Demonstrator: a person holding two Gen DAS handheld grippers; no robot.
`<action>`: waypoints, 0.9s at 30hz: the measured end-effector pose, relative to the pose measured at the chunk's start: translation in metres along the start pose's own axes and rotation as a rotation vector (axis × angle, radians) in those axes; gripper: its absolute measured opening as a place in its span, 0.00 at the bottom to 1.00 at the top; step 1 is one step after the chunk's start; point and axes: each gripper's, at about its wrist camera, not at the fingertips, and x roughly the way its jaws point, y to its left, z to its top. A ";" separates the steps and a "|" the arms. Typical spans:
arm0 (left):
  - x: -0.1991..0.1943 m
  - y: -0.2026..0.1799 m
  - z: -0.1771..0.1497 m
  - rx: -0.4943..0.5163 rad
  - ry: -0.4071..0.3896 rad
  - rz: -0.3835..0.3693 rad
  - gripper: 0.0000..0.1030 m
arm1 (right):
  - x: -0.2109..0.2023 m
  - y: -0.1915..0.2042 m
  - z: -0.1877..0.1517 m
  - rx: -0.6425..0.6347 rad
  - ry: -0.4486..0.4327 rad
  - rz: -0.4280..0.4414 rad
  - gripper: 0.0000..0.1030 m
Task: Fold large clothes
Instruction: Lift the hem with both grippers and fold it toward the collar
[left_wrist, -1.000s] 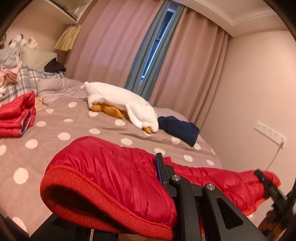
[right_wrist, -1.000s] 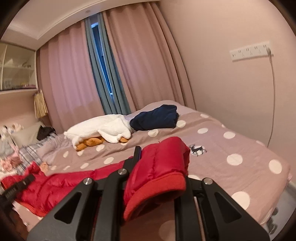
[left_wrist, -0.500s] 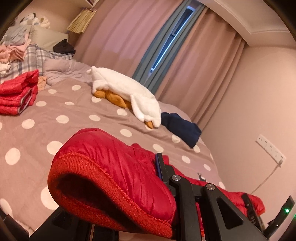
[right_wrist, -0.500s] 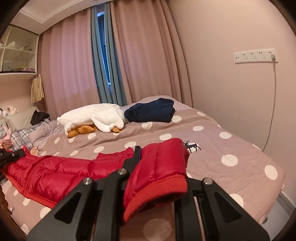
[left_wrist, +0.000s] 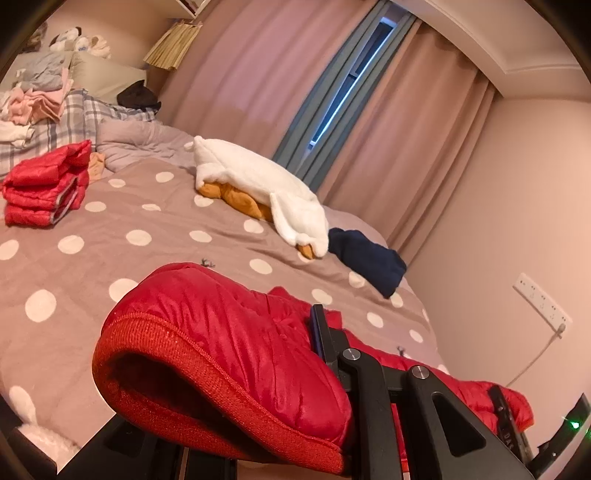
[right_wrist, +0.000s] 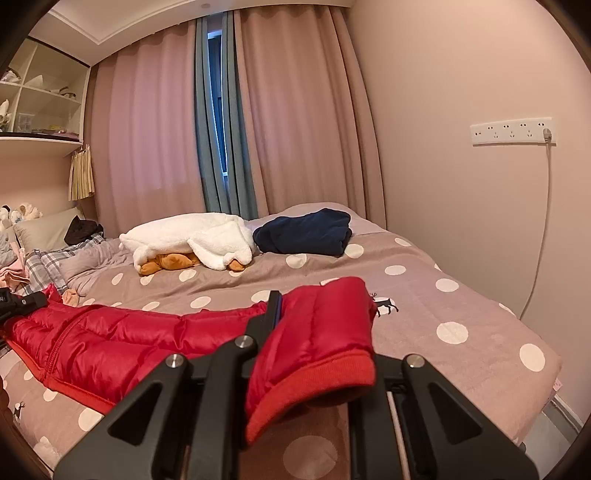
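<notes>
Both grippers (left_wrist: 314, 332) (right_wrist: 280, 306) clamped on red jacket (right_wrist: 122, 339) cuffs; folded red stack (left_wrist: 46, 190) only leftward.

Over the last second the left wrist view has rolled, so the polka-dot bed (left_wrist: 155, 221) now slopes down to the right and the folded red jacket (left_wrist: 46, 195) by the pillows sits higher and smaller in the frame. In that view the red puffer jacket (left_wrist: 229, 332) has dropped onto the bed beyond the left gripper (left_wrist: 317, 332), where a second ago it hung across to the right gripper (left_wrist: 506, 424). In the right wrist view, the jacket body (right_wrist: 110, 343) has spread wider and flatter across the bed, its zipper now showing.
</notes>
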 end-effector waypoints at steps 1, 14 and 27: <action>-0.002 0.001 0.000 0.000 -0.003 0.000 0.17 | -0.001 0.001 0.000 0.001 0.001 0.002 0.13; -0.018 0.007 0.000 0.016 -0.035 0.003 0.17 | -0.018 0.008 0.007 0.000 -0.028 0.028 0.14; 0.017 0.006 -0.004 0.074 -0.023 0.033 0.17 | 0.018 0.007 -0.006 0.024 0.047 0.007 0.14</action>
